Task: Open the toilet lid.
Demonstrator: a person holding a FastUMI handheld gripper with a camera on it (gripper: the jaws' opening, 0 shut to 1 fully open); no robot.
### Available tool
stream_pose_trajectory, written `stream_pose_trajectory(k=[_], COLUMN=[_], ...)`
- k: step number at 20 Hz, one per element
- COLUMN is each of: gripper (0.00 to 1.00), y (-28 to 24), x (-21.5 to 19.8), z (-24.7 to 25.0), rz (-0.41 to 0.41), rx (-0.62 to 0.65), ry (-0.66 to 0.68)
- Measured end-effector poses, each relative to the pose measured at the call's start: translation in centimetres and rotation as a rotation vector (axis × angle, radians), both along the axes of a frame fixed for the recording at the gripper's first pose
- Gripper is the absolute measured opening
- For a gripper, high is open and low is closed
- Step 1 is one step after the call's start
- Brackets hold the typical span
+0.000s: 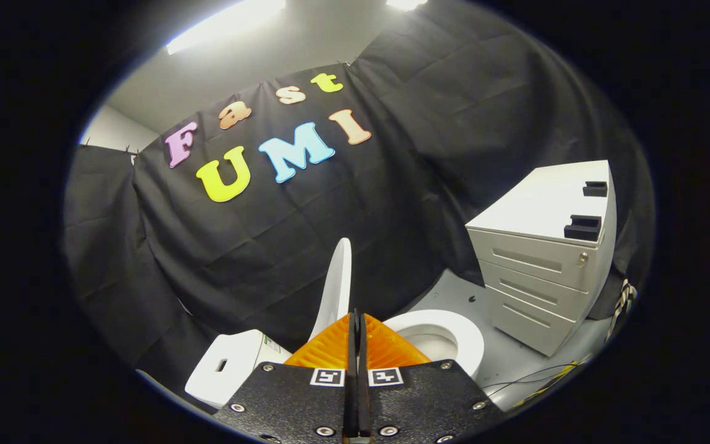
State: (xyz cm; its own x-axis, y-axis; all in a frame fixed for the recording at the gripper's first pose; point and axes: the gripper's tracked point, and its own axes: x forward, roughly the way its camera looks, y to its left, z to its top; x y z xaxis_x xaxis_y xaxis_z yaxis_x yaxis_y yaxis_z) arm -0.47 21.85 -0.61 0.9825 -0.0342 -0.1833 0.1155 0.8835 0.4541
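The gripper (pixel 355 320) (fingers pressed together, holding nothing) points level, tilted slightly, above the toilet; the toilet lid (pixel 335 290) stands upright just beyond, the seat (pixel 453 330) exposed.

The single camera rides on the gripper (pixel 355 320) and looks forward along its two fingers, which lie pressed together with nothing between them. It sits above and close to the toilet, looking slightly downward and tilted, so the floor (pixel 503 357) slopes. Just beyond the fingertips stands the raised toilet lid (pixel 336 290), seen nearly edge-on, with the seat ring (pixel 453 333) to its right and the tank (pixel 232 364) to its left. Farther off, the drawer cabinet (pixel 546 271) stands by the cloth wall (pixel 256 246), under ceiling lights (pixel 225 21).
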Motion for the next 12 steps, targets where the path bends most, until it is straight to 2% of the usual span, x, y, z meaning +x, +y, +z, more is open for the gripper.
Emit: stream_pose_trajectory(k=[12], gripper=[0.0], y=[4.4], x=[0.0], z=[3.9], rz=[0.062], rx=[-0.149], ry=[-0.066])
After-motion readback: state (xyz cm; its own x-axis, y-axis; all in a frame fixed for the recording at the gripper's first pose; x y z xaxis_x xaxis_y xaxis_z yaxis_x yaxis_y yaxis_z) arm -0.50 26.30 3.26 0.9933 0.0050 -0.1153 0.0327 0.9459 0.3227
